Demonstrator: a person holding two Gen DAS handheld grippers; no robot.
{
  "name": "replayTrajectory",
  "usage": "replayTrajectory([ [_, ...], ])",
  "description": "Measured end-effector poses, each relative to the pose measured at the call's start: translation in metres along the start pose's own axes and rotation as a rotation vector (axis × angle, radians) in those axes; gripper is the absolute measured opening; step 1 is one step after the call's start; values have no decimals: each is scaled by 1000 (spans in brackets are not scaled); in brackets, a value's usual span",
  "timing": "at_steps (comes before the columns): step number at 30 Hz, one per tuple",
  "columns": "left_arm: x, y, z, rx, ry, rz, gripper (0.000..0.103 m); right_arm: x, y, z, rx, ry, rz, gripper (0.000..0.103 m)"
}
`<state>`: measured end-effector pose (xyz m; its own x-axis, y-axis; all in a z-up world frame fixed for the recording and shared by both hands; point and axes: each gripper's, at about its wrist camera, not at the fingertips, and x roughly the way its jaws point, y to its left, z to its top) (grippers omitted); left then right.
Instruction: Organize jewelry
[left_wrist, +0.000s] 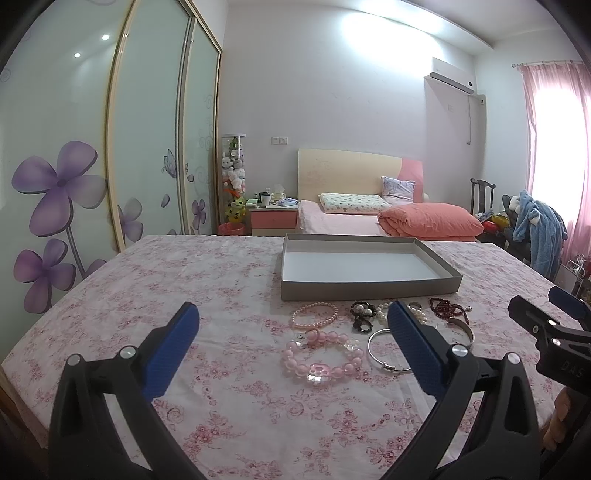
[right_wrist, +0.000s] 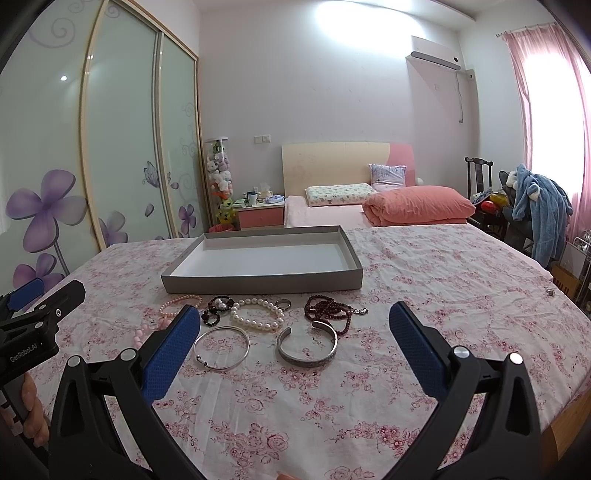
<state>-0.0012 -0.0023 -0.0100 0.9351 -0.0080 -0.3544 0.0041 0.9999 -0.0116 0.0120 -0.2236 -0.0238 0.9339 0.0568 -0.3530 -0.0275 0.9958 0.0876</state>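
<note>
Two sets of hand-held tongs hover over a surface draped in a pink floral cloth, both released, their blue-padded fingers spread wide and gripping nothing. The left tongs (left_wrist: 293, 341) frame a chunky pink bead bracelet (left_wrist: 320, 357) lying flat just ahead of them, nearly centred in the gap. The right tongs (right_wrist: 295, 341) look onto two metal pieces side by side: a thin silver bangle (right_wrist: 221, 347) toward their left finger and a wide silver cuff (right_wrist: 307, 345), its opening turned away from the tongs, nearer the middle.

Just beyond, a loose row of smaller pieces runs left to right along the cloth: a slim pink pearl bracelet (left_wrist: 314, 315), a dark bead bracelet (right_wrist: 216, 311), a white pearl bracelet (right_wrist: 257, 314), a small ring (right_wrist: 283, 303) and a dark red bead strand (right_wrist: 330, 314).

Behind the row, its long side parallel to it, sits an empty grey tray (right_wrist: 258, 284) with a white floor, the likely destination. It lies ahead and to the right of the left tongs, ahead and to the left of the right tongs. Nothing has been placed in it; sorting appears not to have begun. A bed (right_wrist: 369, 210) stands in the background.
</note>
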Motion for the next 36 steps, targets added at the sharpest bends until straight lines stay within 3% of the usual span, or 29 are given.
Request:
replayTrajectory([
  [25, 7, -9, 0, 1, 20, 0, 99, 4, -6, -1, 7, 15, -3, 101],
  [30, 27, -5, -2, 2, 130, -7, 99, 27, -15, -7, 18, 113, -10, 101],
  [36, 60, 0, -9, 7, 295, -53, 99, 68, -26, -17, 24, 324, -4, 101],
])
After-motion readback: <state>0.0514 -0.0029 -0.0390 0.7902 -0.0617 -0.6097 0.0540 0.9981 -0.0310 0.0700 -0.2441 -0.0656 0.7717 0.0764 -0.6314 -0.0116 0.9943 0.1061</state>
